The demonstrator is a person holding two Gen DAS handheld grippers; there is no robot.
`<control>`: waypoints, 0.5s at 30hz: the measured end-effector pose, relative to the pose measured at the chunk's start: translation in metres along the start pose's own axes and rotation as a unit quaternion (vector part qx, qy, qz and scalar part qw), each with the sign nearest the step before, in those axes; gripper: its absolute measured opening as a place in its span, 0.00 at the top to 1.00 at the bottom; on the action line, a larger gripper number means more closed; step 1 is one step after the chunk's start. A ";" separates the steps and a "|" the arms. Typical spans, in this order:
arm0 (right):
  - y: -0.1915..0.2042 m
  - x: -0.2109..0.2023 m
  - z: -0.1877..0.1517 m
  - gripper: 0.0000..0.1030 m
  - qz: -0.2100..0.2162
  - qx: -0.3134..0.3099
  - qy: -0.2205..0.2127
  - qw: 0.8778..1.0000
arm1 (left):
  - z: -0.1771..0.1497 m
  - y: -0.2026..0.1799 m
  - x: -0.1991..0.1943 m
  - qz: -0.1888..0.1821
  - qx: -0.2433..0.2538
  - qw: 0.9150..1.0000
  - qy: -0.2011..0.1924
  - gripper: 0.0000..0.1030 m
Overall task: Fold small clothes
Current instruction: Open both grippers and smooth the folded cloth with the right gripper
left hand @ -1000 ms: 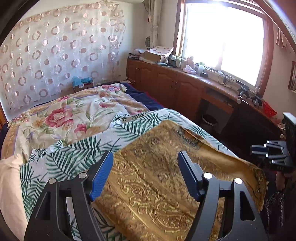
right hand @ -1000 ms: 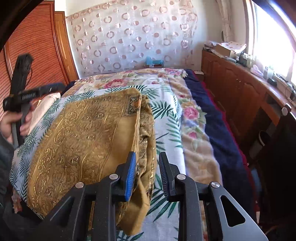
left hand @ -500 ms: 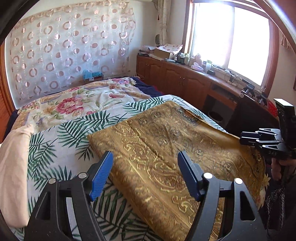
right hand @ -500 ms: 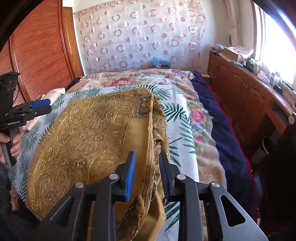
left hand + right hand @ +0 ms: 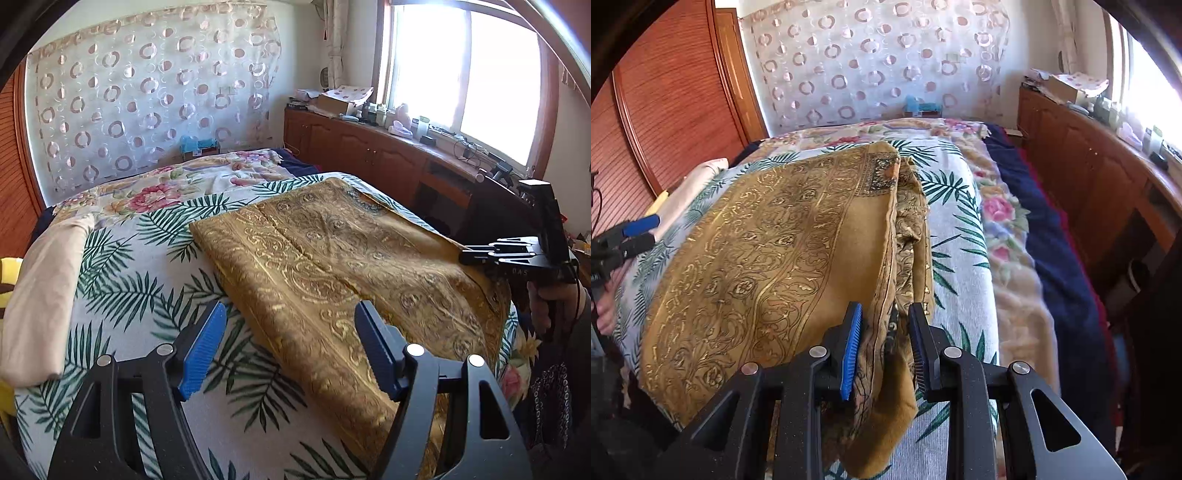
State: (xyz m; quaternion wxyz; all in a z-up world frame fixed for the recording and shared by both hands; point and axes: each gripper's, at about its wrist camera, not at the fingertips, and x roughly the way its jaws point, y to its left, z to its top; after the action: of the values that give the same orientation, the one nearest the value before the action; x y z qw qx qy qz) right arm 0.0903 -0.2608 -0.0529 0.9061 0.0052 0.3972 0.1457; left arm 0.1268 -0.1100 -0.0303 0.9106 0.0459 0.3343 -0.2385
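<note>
A gold patterned cloth (image 5: 340,266) lies folded over on the bed; it also shows in the right wrist view (image 5: 775,258). My left gripper (image 5: 290,350) is open and empty, held above the cloth's near left edge. My right gripper (image 5: 884,347) has its jaws partly apart around the cloth's right edge, which hangs between the blue pads (image 5: 851,354). The right gripper also shows in the left wrist view (image 5: 480,254) at the cloth's right side. The left gripper shows in the right wrist view (image 5: 635,232) at the far left.
The bed (image 5: 140,280) carries a palm-leaf sheet and a floral blanket (image 5: 155,188). A beige folded cloth (image 5: 40,295) lies at its left. Wooden cabinets (image 5: 369,147) with clutter run under the window on the right. A wooden wardrobe (image 5: 665,92) stands at the left.
The left gripper has drawn back to the left, off the cloth. The right gripper's jaws have opened a little around the cloth's edge. The cloth now lies flatter.
</note>
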 end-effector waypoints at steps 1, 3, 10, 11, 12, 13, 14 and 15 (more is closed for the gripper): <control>0.003 -0.001 -0.001 0.91 0.001 -0.010 0.001 1.000 | -0.004 -0.001 -0.001 0.001 0.000 1.000 0.001 0.29; 0.008 -0.004 -0.005 0.92 -0.021 -0.033 -0.005 0.999 | -0.014 -0.003 -0.003 0.005 -0.001 1.000 0.009 0.29; 0.010 -0.011 -0.009 0.93 -0.034 -0.022 -0.015 0.999 | -0.045 -0.002 -0.004 -0.015 -0.010 0.999 0.036 0.29; 0.012 -0.009 -0.010 0.93 -0.035 -0.019 -0.015 0.999 | -0.048 -0.003 -0.004 -0.017 -0.009 0.999 0.039 0.29; 0.012 -0.008 -0.011 0.93 -0.037 -0.014 -0.016 0.999 | -0.053 -0.004 -0.004 -0.021 -0.011 0.999 0.041 0.29; 0.012 -0.008 -0.013 0.90 -0.039 -0.007 -0.017 0.999 | -0.055 -0.005 -0.005 -0.026 -0.014 0.999 0.043 0.29; 0.011 -0.009 -0.015 0.88 -0.038 -0.001 -0.016 0.999 | -0.058 -0.006 -0.005 -0.034 -0.018 0.998 0.046 0.29; 0.011 -0.010 -0.017 0.86 -0.039 0.004 -0.017 0.999 | -0.060 -0.007 -0.005 -0.037 -0.020 0.998 0.047 0.29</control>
State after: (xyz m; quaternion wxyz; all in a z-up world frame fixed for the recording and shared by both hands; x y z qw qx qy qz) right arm 0.0684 -0.2554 -0.0559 0.9176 -0.0044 0.3823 0.1086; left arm 0.0848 -0.0999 -0.0729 0.8850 0.0267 0.3828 -0.2635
